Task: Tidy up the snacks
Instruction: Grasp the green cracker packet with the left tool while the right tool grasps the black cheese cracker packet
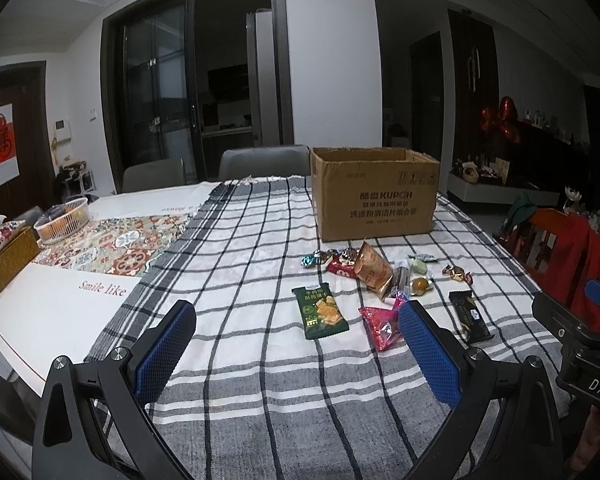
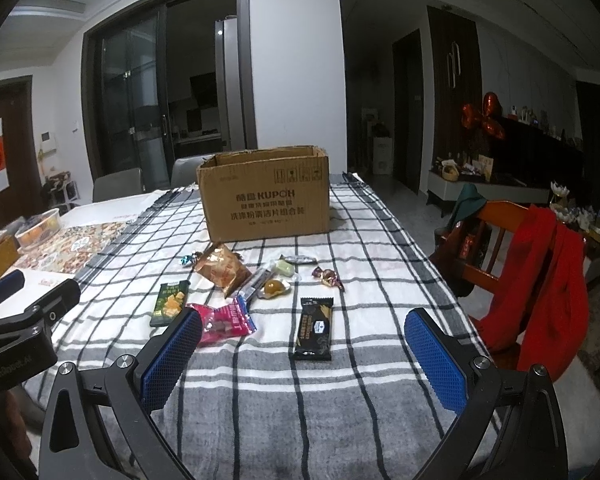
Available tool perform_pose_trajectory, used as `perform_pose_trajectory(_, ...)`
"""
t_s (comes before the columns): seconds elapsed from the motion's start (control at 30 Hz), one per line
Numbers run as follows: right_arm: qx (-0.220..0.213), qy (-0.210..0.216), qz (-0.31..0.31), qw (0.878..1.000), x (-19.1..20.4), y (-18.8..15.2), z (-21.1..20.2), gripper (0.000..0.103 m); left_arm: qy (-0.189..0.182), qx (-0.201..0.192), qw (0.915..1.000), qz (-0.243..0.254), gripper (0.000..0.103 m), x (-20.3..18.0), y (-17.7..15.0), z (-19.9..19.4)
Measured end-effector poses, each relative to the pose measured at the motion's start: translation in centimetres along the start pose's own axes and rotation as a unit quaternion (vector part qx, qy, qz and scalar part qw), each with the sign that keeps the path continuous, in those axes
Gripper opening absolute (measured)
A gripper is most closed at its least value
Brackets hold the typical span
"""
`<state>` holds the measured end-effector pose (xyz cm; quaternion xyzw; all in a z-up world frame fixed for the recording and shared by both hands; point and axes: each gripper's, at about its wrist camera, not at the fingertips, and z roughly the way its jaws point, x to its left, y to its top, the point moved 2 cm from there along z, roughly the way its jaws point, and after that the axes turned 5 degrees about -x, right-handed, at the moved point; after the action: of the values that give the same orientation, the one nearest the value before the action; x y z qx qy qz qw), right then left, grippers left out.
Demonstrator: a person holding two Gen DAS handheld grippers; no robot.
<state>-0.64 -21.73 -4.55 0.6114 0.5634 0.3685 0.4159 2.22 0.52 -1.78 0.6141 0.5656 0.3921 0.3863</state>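
Several wrapped snacks lie on the checked tablecloth in front of an open cardboard box (image 1: 376,194), which also shows in the right wrist view (image 2: 266,196). Among them are a green cracker packet (image 1: 320,312) (image 2: 170,303), a pink packet (image 1: 380,326) (image 2: 226,320), a black bar (image 1: 470,316) (image 2: 314,328), a gold foil bag (image 1: 374,270) (image 2: 222,268) and small candies (image 2: 328,276). My left gripper (image 1: 298,314) is open and empty, above the cloth short of the green packet. My right gripper (image 2: 304,322) is open and empty, short of the black bar.
A white basket (image 1: 62,220) and a tissue box (image 1: 6,254) stand on the table's left part. Grey chairs (image 1: 264,162) stand behind the table. A wooden chair with a red garment (image 2: 540,276) stands at the right edge. Each gripper shows at the other view's edge.
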Motion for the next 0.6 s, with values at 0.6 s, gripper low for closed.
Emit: perform_pose_trajectory(0.6,0.054,-0.018,0.016,0.998,-0.4,0.3,8.2,0.088,-0.004,0.054,0.9985,0.001,0.089,-0.2,1.0,8.0)
